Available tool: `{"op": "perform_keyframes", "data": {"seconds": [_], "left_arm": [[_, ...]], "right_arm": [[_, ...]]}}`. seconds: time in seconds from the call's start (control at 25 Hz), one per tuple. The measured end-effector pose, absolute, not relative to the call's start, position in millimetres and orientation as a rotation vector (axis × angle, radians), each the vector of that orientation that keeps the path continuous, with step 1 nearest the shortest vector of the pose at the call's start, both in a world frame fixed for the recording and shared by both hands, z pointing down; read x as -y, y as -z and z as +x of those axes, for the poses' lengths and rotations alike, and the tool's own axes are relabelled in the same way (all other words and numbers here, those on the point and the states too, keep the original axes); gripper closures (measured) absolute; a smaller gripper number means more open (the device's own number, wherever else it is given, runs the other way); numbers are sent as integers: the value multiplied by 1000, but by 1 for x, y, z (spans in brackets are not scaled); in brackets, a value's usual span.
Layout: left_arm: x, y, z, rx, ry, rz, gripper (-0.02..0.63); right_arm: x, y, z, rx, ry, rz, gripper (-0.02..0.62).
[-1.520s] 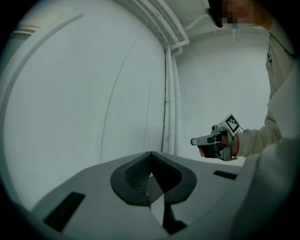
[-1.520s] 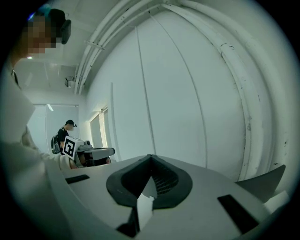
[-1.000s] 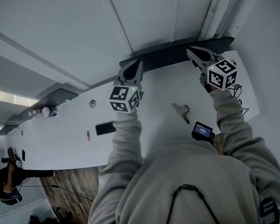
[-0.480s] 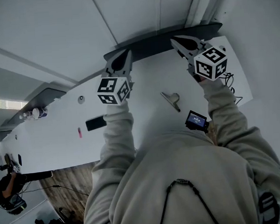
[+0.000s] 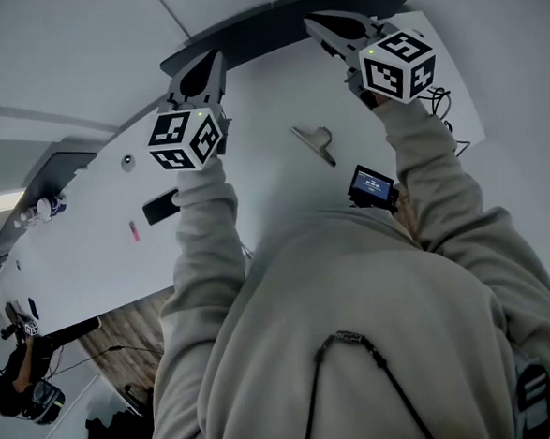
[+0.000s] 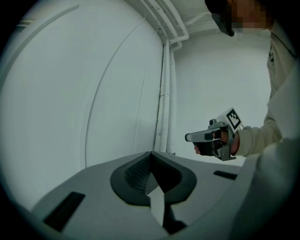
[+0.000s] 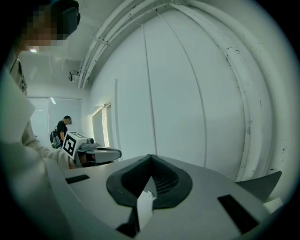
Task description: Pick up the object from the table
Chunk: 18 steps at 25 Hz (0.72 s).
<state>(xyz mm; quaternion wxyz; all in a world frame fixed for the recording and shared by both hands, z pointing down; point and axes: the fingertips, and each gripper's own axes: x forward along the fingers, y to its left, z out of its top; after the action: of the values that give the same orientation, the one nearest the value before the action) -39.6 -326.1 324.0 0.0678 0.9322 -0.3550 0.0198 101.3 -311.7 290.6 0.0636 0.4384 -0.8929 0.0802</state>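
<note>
At the far left of the white surface (image 5: 90, 264) we see a small bottle-like thing (image 5: 41, 209). Next come a black slab (image 5: 161, 206) and a little pink item (image 5: 133, 233) beside it. The left tongs (image 5: 211, 62) are held up and aimed at the pale wall. In the left gripper view the left tongs (image 6: 151, 155) are closed tip to tip with nothing between them. A grey clip-like object (image 5: 315, 143) lies flat on the surface between our two arms, nearer the right one, and neither tool touches it. A small black device (image 5: 371, 185) with a lit screen sits just beside it, closer to us. The right tongs (image 5: 316, 20) are also raised, and in the right gripper view (image 7: 150, 158) they are pressed together and empty. Cables (image 5: 447, 99) trail at the surface's right edge.
</note>
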Motion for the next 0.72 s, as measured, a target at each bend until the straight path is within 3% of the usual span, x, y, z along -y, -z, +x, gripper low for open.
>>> {"op": "perform_keyframes", "data": {"seconds": [0.72], "left_arm": [[317,-359,-18,966,-122,2772,604]], "right_arm": [[300,-332,113,2643,-368,1344,577]]}}
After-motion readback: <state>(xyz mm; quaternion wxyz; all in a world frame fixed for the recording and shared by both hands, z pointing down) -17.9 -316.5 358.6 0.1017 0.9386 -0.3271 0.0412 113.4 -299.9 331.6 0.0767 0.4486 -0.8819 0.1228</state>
